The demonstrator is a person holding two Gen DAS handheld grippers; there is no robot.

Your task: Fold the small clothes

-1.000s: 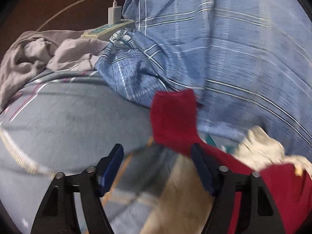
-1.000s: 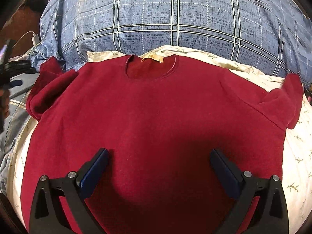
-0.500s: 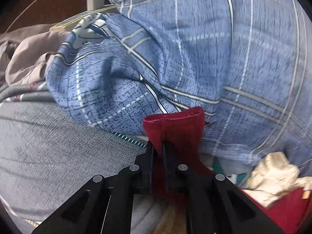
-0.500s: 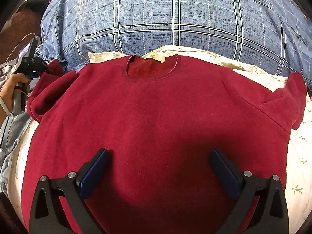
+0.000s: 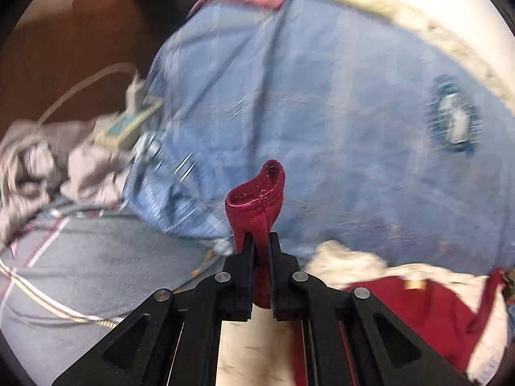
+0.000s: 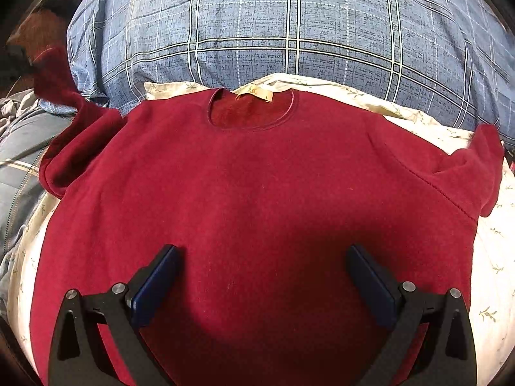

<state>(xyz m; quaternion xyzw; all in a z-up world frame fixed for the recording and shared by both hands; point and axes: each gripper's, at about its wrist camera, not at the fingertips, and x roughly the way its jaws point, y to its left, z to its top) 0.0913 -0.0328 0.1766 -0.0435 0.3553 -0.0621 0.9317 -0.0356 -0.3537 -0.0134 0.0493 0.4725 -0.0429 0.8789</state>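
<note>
Left gripper: your left gripper is clamped on the cuff of the sweater's sleeve; the red hem stands up out of the closed jaws, clear of the bedding.
Right gripper: your right gripper hangs over the lower chest of the red sweater with its jaws wide apart and nothing between the pads.
Sweater position: the sweater lies face up and flat on the floral sheet, collar and neck label toward the blue plaid pillow.
Near sleeve: in the right wrist view the sleeve on the left of the picture rises off the bed toward the upper left corner.
Far sleeve: the other sleeve lies out to the side, its cuff turned up against the pillow; it is not yet folded.
Done so far: the body is spread and smoothed; one cuff is gripped and raised.
Left to do: judge the task as early. No fold is laid yet. Expect to carry the held sleeve across the chest, treat the other sleeve likewise, then fold the body.
Surroundings: grey clothes and a power strip lie well apart from the sweater; the left wrist view is blurred, so take no finer detail from it.
</note>
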